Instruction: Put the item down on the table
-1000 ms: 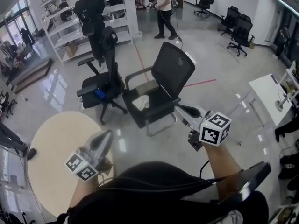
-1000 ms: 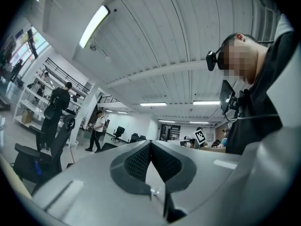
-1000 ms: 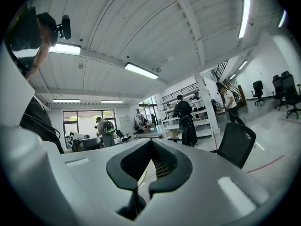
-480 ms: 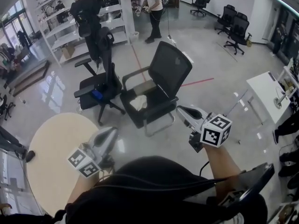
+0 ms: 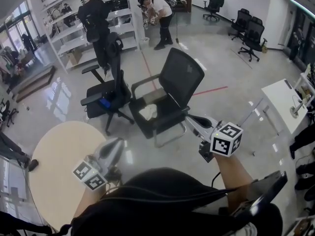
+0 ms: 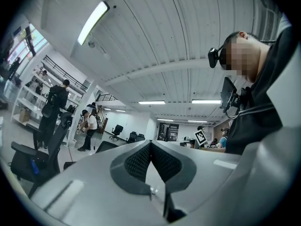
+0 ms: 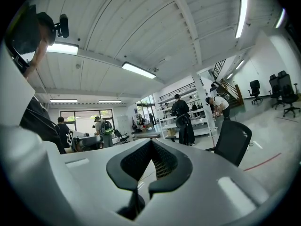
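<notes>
My left gripper (image 5: 115, 143) is held over the near right edge of the round beige table (image 5: 49, 161). Its jaws are shut with nothing between them, and in the left gripper view the left gripper (image 6: 150, 143) points up toward the ceiling. My right gripper (image 5: 189, 118) hangs over the floor beside a black mesh chair (image 5: 181, 77), also shut and empty. The right gripper (image 7: 150, 142) is likewise tilted upward in its own view. No held item shows in any view.
A white cloth (image 5: 148, 110) lies on the mesh chair's seat. A black office chair (image 5: 106, 90) stands left of it. A white desk (image 5: 283, 102) is at the right. Shelves (image 5: 64, 26) and two standing people are at the back.
Both grippers have stayed almost still, jaws shut. The person in white at the back has walked left and bent over.
</notes>
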### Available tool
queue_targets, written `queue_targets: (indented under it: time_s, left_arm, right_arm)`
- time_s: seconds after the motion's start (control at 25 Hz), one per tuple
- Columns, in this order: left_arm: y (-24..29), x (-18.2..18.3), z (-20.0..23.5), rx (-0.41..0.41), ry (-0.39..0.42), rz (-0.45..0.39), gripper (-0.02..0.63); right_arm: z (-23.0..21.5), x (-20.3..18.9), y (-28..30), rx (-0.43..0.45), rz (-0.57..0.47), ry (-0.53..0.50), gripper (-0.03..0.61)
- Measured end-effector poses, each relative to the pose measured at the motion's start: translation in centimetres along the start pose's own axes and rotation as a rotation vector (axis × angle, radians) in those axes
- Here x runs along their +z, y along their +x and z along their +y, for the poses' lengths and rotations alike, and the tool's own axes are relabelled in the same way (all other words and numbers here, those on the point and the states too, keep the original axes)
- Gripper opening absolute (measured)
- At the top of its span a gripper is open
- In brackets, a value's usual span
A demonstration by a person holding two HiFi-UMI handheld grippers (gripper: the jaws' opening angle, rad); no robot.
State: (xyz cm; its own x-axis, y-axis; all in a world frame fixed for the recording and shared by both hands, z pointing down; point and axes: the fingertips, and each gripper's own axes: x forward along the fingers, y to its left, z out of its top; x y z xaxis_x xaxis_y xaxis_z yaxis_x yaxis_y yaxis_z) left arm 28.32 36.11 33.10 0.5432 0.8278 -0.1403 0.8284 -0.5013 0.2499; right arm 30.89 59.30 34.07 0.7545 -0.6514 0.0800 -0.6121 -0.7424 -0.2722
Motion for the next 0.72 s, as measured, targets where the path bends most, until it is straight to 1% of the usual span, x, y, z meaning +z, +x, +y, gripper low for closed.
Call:
queue_targets:
  time_s: [0.2, 0.72]
  left_arm:
    - [0.08, -0.40, 0.03, 0.008, -0.003, -0.001, -0.003]
    - [-0.18, 0.05, -0.06, 0.013, -0.004, -0.016, -0.003]
  right_arm:
    - [-0.10, 0.09, 0.28, 0.012, -0.001, -0.001, 0.012]
    - [0.37, 0.55, 0.51, 0.026, 0.008, -0.022, 0.012]
